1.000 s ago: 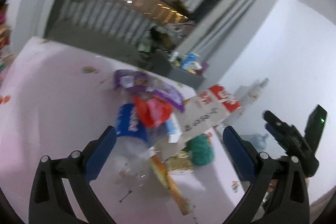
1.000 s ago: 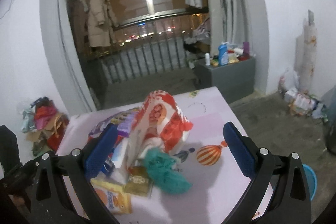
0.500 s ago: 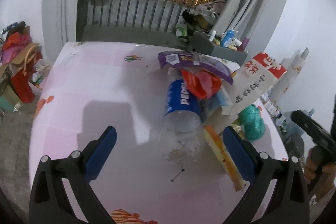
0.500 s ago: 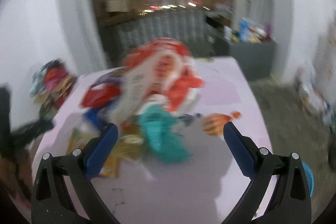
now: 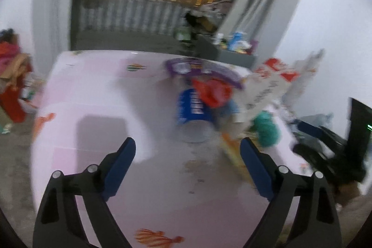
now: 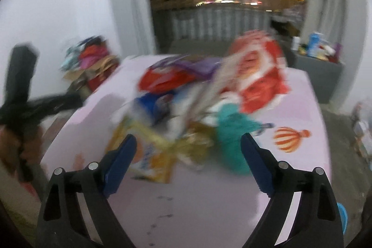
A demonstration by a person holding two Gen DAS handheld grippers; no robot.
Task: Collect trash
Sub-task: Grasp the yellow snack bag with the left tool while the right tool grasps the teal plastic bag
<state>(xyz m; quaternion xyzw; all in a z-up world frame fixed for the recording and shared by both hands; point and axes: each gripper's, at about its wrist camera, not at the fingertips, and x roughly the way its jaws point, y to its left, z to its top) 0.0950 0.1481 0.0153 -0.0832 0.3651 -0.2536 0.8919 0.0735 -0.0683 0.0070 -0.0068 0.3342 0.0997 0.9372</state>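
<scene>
The trash sits in one messy pile point(image 6: 197, 113) on a pink table point(image 5: 97, 94). A clear bottle with a blue label point(image 5: 193, 108) lies on its side. A red wrapper point(image 5: 212, 92) rests on top of it, and a purple bag point(image 5: 200, 67) lies just behind. A big red and white bag point(image 6: 258, 73) leans up at the far side of the pile. A crumpled green lump point(image 6: 232, 131) sits at the near edge. A flat yellow packet point(image 6: 151, 152) lies beside it. The pictures are blurry.
</scene>
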